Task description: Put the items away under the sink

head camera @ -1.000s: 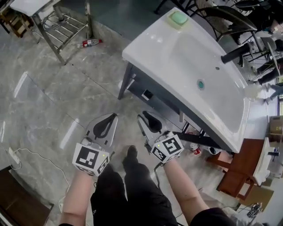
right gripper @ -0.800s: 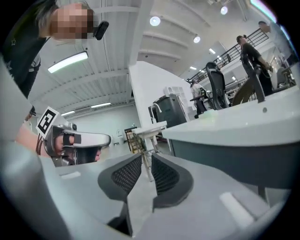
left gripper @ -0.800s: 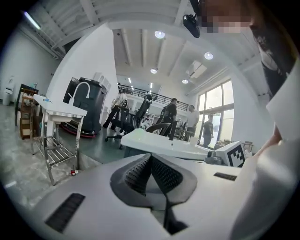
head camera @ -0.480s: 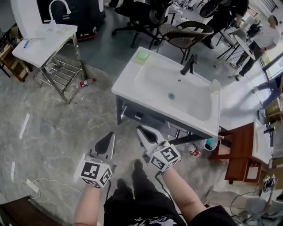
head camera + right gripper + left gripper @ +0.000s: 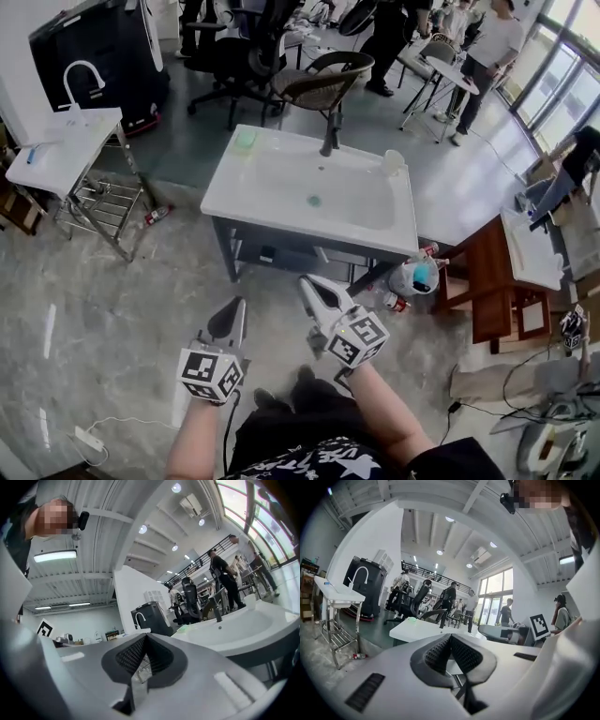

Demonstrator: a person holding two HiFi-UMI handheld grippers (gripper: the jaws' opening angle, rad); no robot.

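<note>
- The floor (image 5: 112, 309) is glossy grey marble-look tile in a large open workshop with white walls, ceiling lights and tall windows at the far right.
- A white sink (image 5: 253, 199) stands on a dark frame in the middle of the room. A black faucet (image 5: 330, 136) rises at its far edge, a green pad (image 5: 246, 141) lies on its far left corner, and a pale cup (image 5: 392, 162) sits on its far right corner.
- The items are on the floor at the sink's near right end: a white jug (image 5: 417, 277) with a blue-green top, and a small red-and-white bottle (image 5: 395, 302) just beside it.
- The left gripper (image 5: 238, 307) is held over bare floor on the sink's near side. Its fingers are pressed together tip to tip with nothing between them.
- The right gripper (image 5: 309, 284) is nearer the sink's front edge. Its 2 fingers also meet at the tips and hold nothing.
- A 2nd sink (image 5: 56, 155) on a steel stand is well apart at the left, and a stray bottle (image 5: 155, 216) lies on the floor beside that stand.
- A wooden cabinet (image 5: 487, 281) stands near the jug on the right, which narrows that side.
- Open floor lies left of the sink and on its near side. Office chairs (image 5: 319, 84) and standing people (image 5: 478, 56) fill the far end.
</note>
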